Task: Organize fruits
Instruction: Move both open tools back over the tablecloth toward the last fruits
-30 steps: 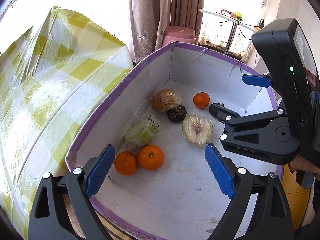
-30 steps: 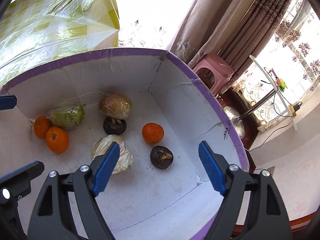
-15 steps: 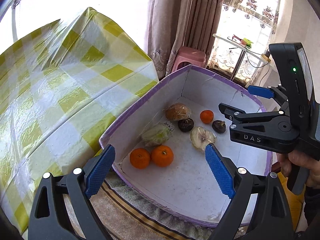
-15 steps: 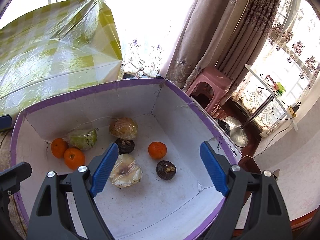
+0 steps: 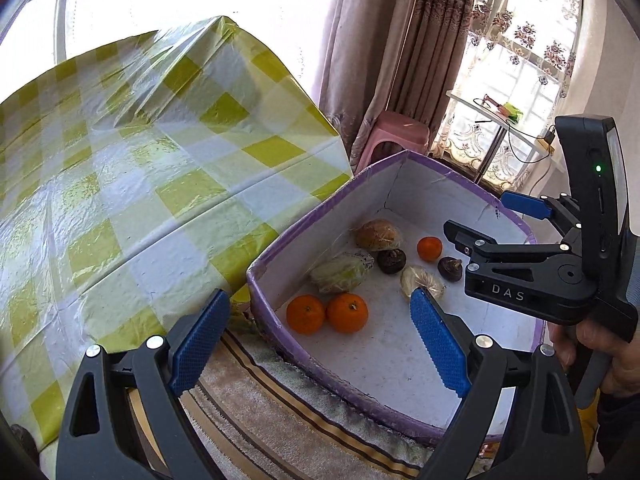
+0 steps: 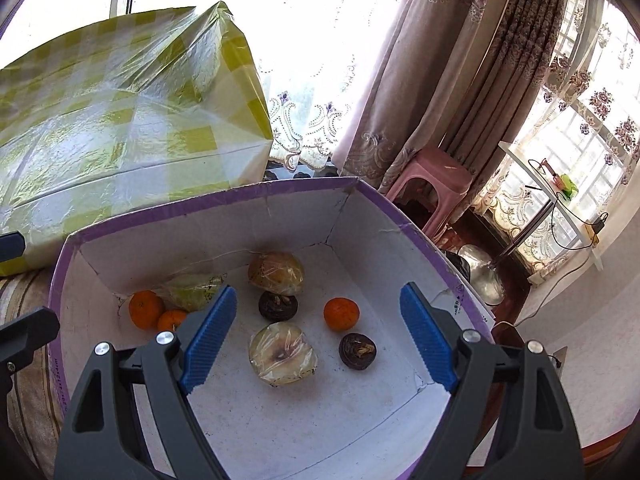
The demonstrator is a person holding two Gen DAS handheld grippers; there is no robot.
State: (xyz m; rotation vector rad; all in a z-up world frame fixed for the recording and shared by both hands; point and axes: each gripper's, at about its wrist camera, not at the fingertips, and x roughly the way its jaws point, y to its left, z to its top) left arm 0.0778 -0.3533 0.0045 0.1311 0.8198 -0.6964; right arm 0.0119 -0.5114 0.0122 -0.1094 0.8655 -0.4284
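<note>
You are between picks: both claws hang above the purple-rimmed box (image 6: pixel 208 204) with nothing in them. Your left gripper (image 5: pixel 320 344) has its jaws spread wide and empty, and your right gripper (image 6: pixel 316 340) stands just as spread and empty over the box floor.

All the fruit lies inside the box: 2 oranges (image 5: pixel 326 313) touching each other near the front-left corner, a green wrapped fruit (image 5: pixel 340 274) just behind them, a brown wrapped fruit (image 6: pixel 276 273) toward the back wall, a third orange (image 6: pixel 341 313) on its own, 2 dark round fruits (image 6: pixel 278 306), and a pale wrapped fruit (image 6: pixel 282 354) lying between your right claw's pads in its own view.

The next move, by my reading, calls for choosing 1 fruit and coming down squarely over it (film wrap may slip under the pads). No sorting destination shows. The wrapped fruits are hard to name through glare, and the green one is partly hidden behind the right claw's finger.
</note>
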